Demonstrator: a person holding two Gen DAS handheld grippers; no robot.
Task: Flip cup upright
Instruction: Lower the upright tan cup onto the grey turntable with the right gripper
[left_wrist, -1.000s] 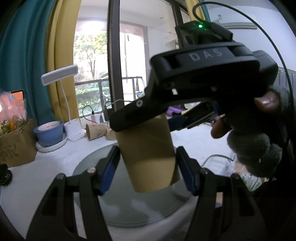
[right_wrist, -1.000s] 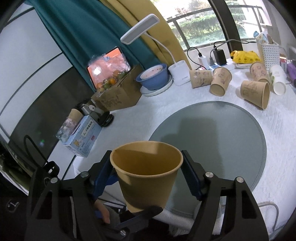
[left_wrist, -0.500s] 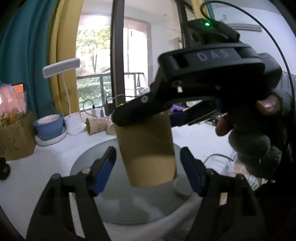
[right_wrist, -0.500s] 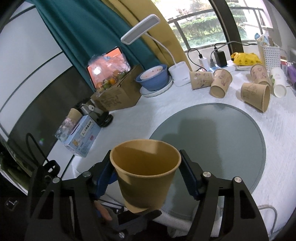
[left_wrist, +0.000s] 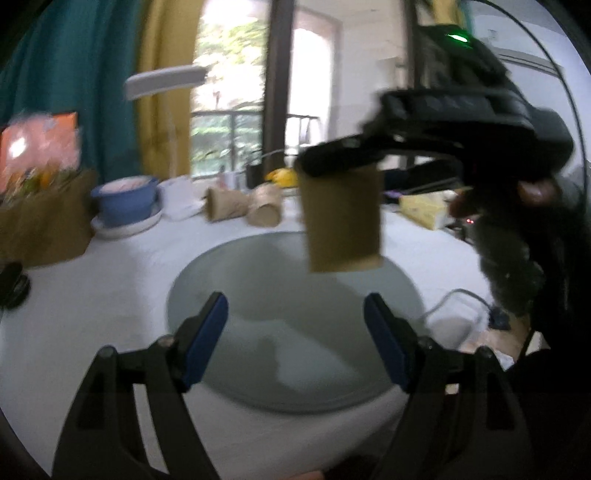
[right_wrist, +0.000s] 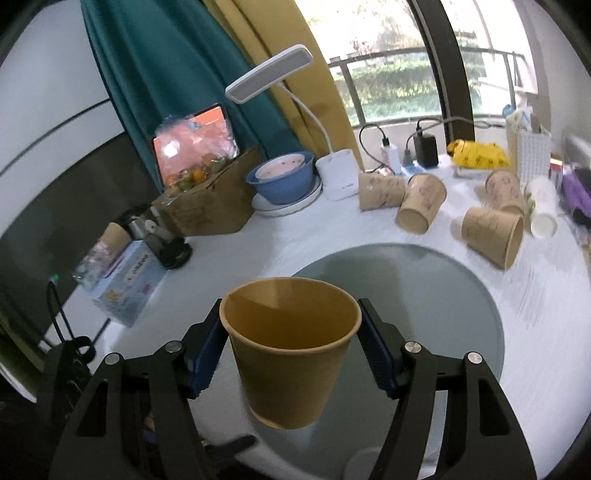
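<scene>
Cup (right_wrist: 290, 347) of plain brown paper sits upright, mouth up, clamped between the blue pads (right_wrist: 376, 354) of the right gripper (right_wrist: 291, 350), which presses on both sides just under the rim and holds it in the air above the round grey glass disc (right_wrist: 443, 295) on the white table (right_wrist: 546, 369). No contents show in the part of its inside that is visible. Seen from the left wrist, the same cup (left_wrist: 341, 221) hangs beneath the right gripper's black body, ahead of and well apart from the left gripper (left_wrist: 295, 332), whose jaws stand wide apart and touch nothing. Behind the disc, several brown printed paper cups (right_wrist: 421, 206) lie tipped on their sides, with a white one (right_wrist: 541, 206) beside them. A blue bowl (right_wrist: 284, 181) rests on a white plate next to the base of the white desk lamp (right_wrist: 269, 72), and holds something pale pink. A cardboard box (right_wrist: 207, 206) to its left carries a bag of fruit.
</scene>
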